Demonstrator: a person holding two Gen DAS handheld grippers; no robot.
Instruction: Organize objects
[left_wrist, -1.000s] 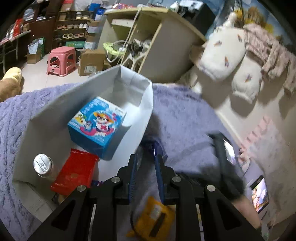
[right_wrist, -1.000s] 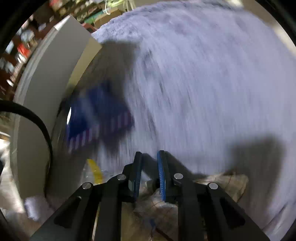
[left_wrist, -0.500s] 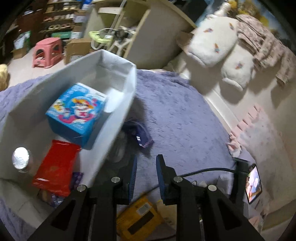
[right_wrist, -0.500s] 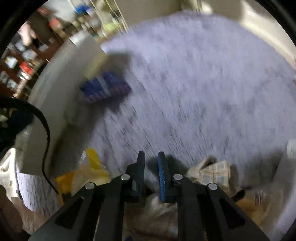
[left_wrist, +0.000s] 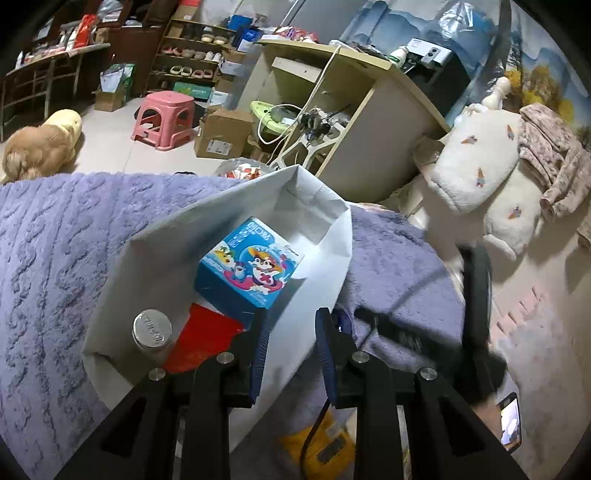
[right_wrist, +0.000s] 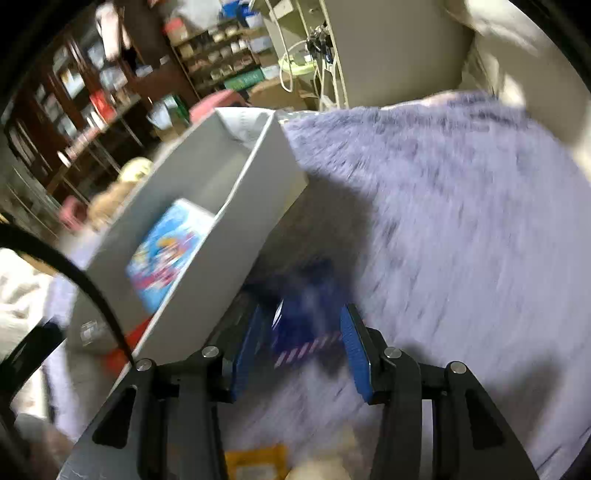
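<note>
Lower left of the left wrist view: silver-capped jar (left_wrist: 152, 331), red packet (left_wrist: 201, 343) and blue carton (left_wrist: 248, 271) sit inside the white box (left_wrist: 155, 251) on the purple blanket (left_wrist: 48, 258). Left gripper (left_wrist: 290, 341) fingers apart, straddling the box's near wall. Right wrist view, bottom centre: right gripper (right_wrist: 302, 349) fingers apart around a blurred dark-blue packet (right_wrist: 306, 325), contact unclear.

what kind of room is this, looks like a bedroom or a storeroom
Probably a lived-in bedroom that doubles as storage: a purple fuzzy blanket covers what seems a bed, pillows lean on the wall, and shoe shelves and cardboard boxes crowd the floor.
</note>
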